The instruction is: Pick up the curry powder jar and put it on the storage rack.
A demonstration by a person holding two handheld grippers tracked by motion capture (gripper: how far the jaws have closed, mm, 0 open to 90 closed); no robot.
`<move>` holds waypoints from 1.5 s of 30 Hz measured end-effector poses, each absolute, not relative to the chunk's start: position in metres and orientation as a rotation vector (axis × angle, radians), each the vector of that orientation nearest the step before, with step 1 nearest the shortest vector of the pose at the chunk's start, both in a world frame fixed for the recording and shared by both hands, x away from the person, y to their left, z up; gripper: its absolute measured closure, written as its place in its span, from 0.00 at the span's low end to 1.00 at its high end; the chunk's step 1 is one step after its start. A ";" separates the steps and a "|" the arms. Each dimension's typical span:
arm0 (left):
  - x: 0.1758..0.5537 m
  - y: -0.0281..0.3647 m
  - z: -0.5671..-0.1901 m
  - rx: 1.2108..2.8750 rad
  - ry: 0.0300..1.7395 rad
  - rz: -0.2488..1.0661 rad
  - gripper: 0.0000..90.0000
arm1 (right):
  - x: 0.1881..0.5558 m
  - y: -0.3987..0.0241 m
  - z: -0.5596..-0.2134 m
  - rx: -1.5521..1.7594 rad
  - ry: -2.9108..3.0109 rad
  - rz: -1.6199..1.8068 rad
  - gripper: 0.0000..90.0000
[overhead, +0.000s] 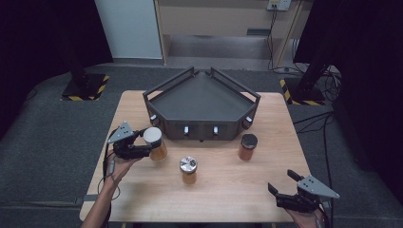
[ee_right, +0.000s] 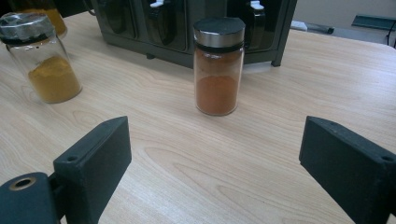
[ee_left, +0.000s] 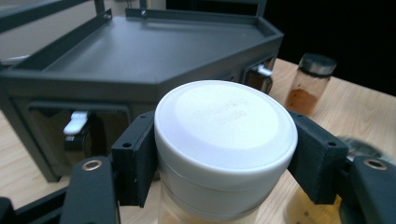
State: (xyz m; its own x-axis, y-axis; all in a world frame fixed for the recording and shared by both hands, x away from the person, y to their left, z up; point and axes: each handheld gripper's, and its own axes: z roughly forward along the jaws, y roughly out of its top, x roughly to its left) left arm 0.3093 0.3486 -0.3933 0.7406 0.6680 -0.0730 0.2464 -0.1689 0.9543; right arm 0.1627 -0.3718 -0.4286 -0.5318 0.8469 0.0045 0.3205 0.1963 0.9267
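Left gripper sits at the table's left side, jaws clamped on the white-lidded jar just under its lid; amber contents show below. That jar is right in front of the dark rack, near its left corner. Centre of the table: a silver-capped jar of yellow powder. Further right, a black-capped jar of reddish powder stands upright, just in front of the rack. Right gripper rests at the near right corner, jaws wide apart, nothing between them.
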 end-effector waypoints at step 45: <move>0.361 0.313 -0.284 1.699 0.757 0.500 0.35 | 0.163 -0.373 -0.430 1.088 1.949 1.330 0.10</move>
